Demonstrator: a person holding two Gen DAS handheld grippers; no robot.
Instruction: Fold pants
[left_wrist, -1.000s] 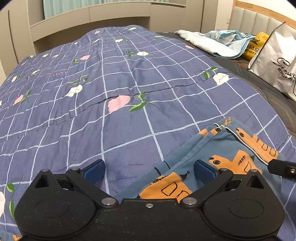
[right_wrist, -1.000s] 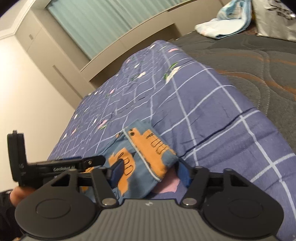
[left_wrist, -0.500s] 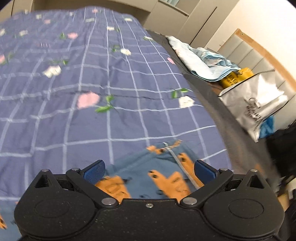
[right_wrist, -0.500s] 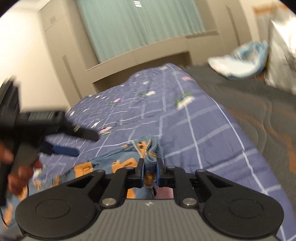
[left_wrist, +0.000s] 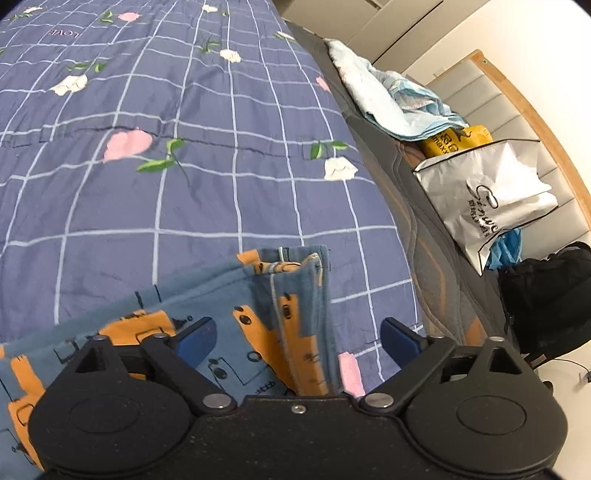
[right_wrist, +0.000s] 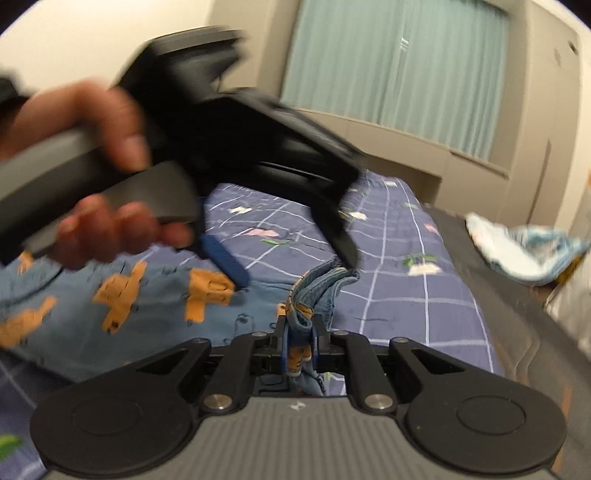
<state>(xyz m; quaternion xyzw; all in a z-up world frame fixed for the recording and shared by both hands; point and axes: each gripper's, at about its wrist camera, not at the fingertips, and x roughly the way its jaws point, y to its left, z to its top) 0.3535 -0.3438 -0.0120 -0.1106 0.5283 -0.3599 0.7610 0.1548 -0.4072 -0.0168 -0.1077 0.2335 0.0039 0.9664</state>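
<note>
The pants (left_wrist: 236, 325) lie on the checked blue quilt (left_wrist: 184, 184), near its right edge, with the hem end bunched up. The right gripper (right_wrist: 299, 343) is clamped on this bunched edge – the fabric sits pressed between its blue pads and a fold of it stands up in front of them. The left gripper (left_wrist: 295, 336) hangs over the same end of the pants; its jaws are closing, but the pads are wide apart and do not press on the cloth, although the fabric lies between them. In the right wrist view the person's hand (right_wrist: 99, 166) on that gripper is blurred. To do this step well, I think the right grip should hold only the layers that must travel, not the quilt below – it is hard to tell from here if some quilt is caught. The left gripper should take the other corner of the same edge, so both corners are carried together and the fold line stays straight. Lifting slowly and a little high would let the cloth hang free before it is laid over.
</note>
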